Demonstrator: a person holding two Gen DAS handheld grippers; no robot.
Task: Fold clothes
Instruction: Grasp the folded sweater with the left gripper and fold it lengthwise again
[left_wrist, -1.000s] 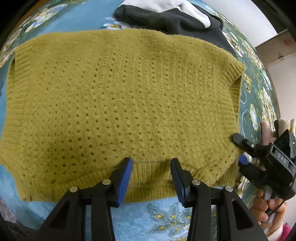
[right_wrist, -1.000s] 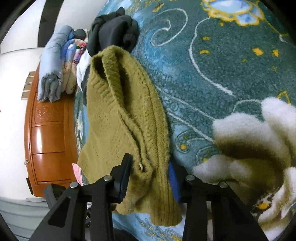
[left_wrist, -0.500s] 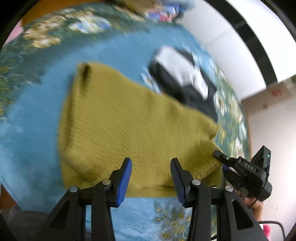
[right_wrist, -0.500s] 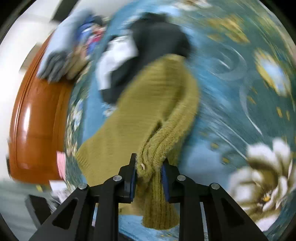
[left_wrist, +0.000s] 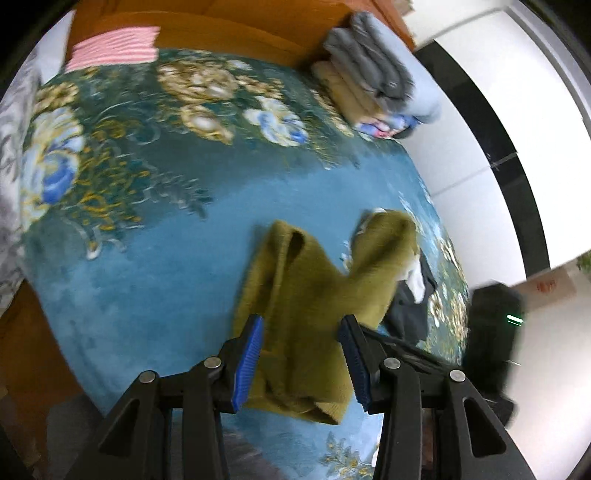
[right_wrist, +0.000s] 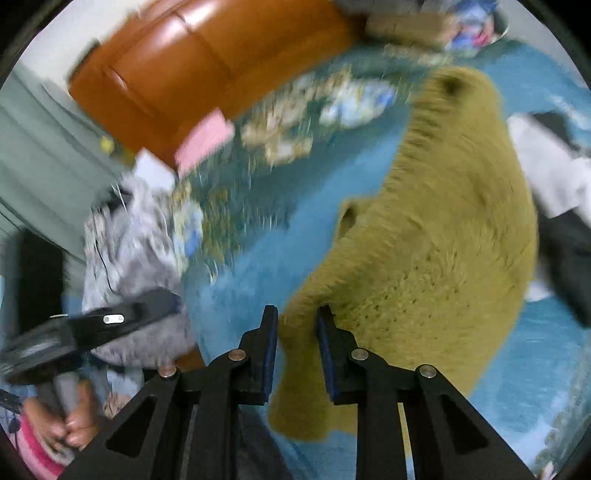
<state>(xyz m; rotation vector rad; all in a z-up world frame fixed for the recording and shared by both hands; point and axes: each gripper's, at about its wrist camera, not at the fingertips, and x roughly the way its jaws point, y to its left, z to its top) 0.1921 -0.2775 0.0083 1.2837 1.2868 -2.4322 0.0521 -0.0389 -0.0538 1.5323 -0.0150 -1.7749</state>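
In the left wrist view, the olive knit sweater (left_wrist: 314, 295) is seen bunched at lower centre of the frame on the blue floral bedspread (left_wrist: 147, 266), draped over a dark garment (left_wrist: 413, 310) to its right. The left gripper (left_wrist: 302, 354) is held spread, nothing pinched, with knit showing between its jaws. Soft, thick and limp handling is judged likely (the loose knit may stretch), so a ribbed edge is best gripped.

In the right wrist view, a bunched edge of the sweater (right_wrist: 436, 251) is pinched by the right gripper (right_wrist: 295, 343), which the other view hardly shows. A wooden headboard (right_wrist: 192, 62) fills the upper left.
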